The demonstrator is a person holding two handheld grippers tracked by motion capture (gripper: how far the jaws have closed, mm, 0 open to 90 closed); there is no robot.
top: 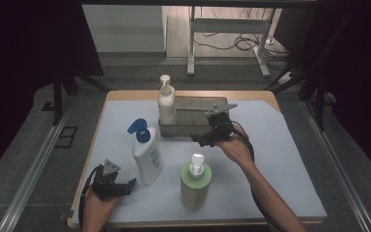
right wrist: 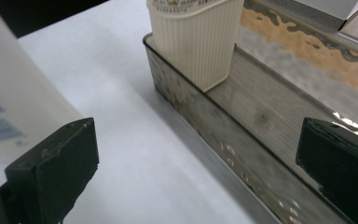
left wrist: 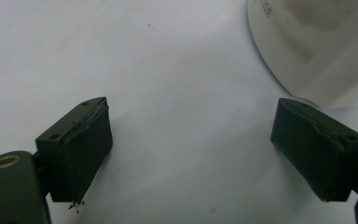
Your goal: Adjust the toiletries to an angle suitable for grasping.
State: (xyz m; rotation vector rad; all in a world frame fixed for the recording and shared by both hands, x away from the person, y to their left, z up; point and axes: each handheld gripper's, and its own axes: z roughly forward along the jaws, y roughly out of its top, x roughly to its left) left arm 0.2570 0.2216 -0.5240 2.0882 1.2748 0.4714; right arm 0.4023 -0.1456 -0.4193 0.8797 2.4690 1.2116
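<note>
A cream ribbed pump bottle (top: 166, 104) (right wrist: 196, 37) stands upright in the left end of a metal tray (top: 193, 126) (right wrist: 242, 135). My right gripper (top: 204, 137) (right wrist: 196, 172) hovers at the tray's near wall, pointing toward that bottle, open with nothing between its jaws. A white bottle with a blue pump (top: 146, 152) (right wrist: 14, 107) stands on the pale blue mat. My left gripper (top: 128, 186) (left wrist: 191, 149) rests low at the front left, open and empty, with the white bottle's base (left wrist: 317, 42) just beyond its right jaw.
A green bottle with a white pump (top: 195, 181) stands near the table's front edge, between the two hands. The mat (top: 280, 164) covers most of the wooden table. Rails run along both sides of the floor.
</note>
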